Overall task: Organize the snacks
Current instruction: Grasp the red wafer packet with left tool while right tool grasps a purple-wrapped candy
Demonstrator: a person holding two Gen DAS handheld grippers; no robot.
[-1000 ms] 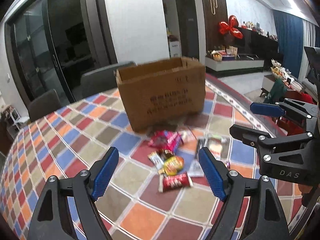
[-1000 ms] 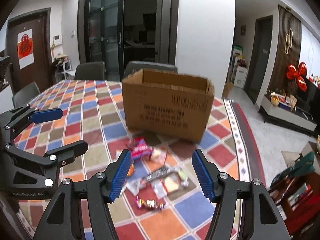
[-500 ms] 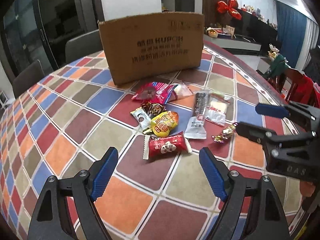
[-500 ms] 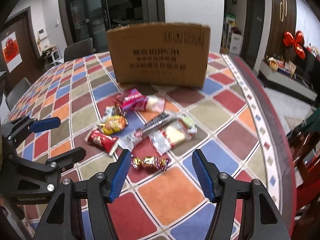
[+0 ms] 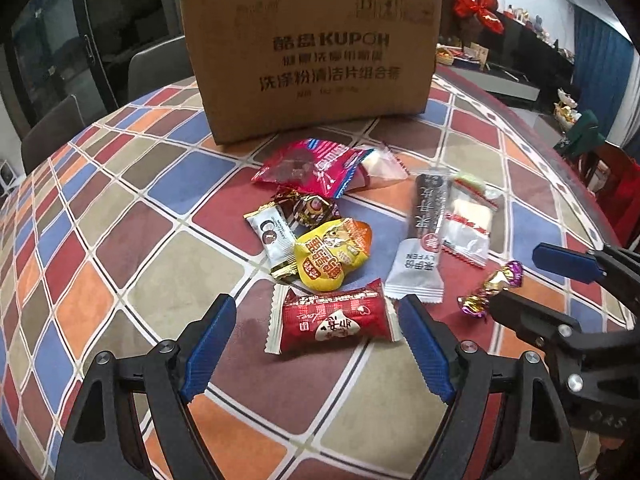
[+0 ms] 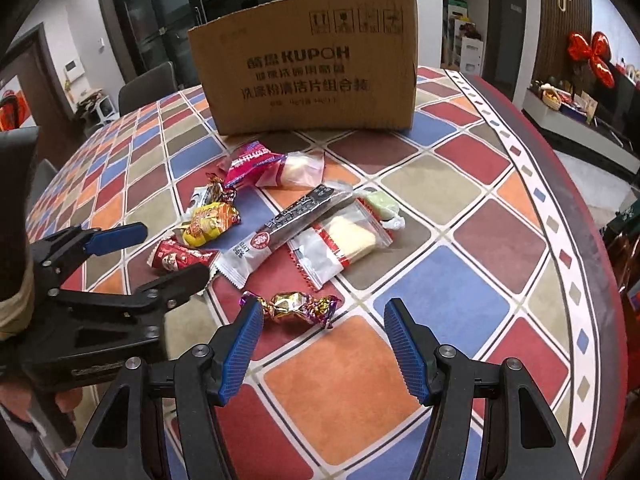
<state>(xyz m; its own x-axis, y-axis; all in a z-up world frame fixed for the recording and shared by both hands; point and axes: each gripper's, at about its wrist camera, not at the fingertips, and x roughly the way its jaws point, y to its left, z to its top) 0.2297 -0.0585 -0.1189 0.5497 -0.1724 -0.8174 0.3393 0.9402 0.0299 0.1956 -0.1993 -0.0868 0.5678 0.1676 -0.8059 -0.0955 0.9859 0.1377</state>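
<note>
Several wrapped snacks lie in a loose pile on the checked tablecloth in front of a cardboard box (image 5: 310, 60), also in the right wrist view (image 6: 308, 68). My left gripper (image 5: 316, 320) is open, low over the table, its jaws on either side of a dark red packet (image 5: 334, 320). My right gripper (image 6: 322, 320) is open, just in front of a gold and purple twist candy (image 6: 292, 306). A yellow packet (image 5: 332, 256), a pink bag (image 5: 312, 168) and a long grey bar (image 6: 280, 232) lie further in.
The round table (image 6: 520, 240) has a red border at its right edge (image 6: 580, 208). Grey chairs (image 5: 160, 64) stand behind the box. Each gripper shows in the other's view: the right gripper (image 5: 520, 280) and the left gripper (image 6: 160, 252).
Both grippers have come down and forward toward the snack pile. The box and snacks now look larger and nearer. Both stay open.
</note>
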